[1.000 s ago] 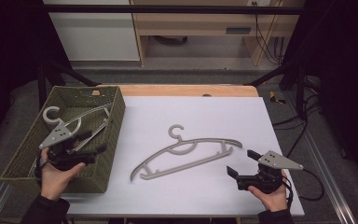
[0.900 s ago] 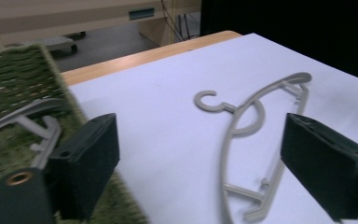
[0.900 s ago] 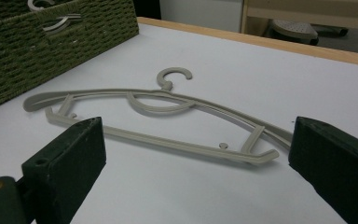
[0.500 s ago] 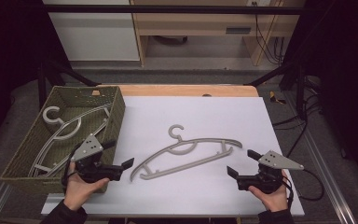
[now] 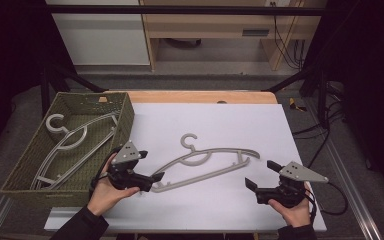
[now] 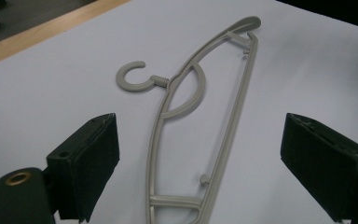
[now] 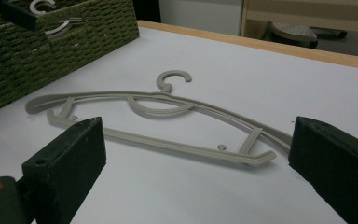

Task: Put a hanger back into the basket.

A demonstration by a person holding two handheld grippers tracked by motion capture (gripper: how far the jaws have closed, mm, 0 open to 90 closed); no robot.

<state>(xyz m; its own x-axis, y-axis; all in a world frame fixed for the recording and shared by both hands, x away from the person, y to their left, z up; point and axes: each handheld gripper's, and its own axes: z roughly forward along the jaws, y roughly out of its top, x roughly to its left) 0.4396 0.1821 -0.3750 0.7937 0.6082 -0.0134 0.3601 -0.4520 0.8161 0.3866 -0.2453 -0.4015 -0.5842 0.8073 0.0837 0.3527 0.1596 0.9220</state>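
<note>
With its jaws spread wide around the near left end of the flat grey plastic hanger [image 6: 200,140] lying mid-surface on the white surface [image 5: 220,125], the left tool [image 5: 156,178] risks pinching only one thin bar, so the hanger could pivot or slip. The right tool [image 5: 249,184], also open, waits near the right end; the woven green basket [image 5: 125,120] wall stands close by and could snag the hook.

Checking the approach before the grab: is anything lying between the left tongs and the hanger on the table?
Nothing visible. The left tongs are open right at the near end of the hanger, whose end sits between their jaws in the left gripper view, on bare white table.
</note>
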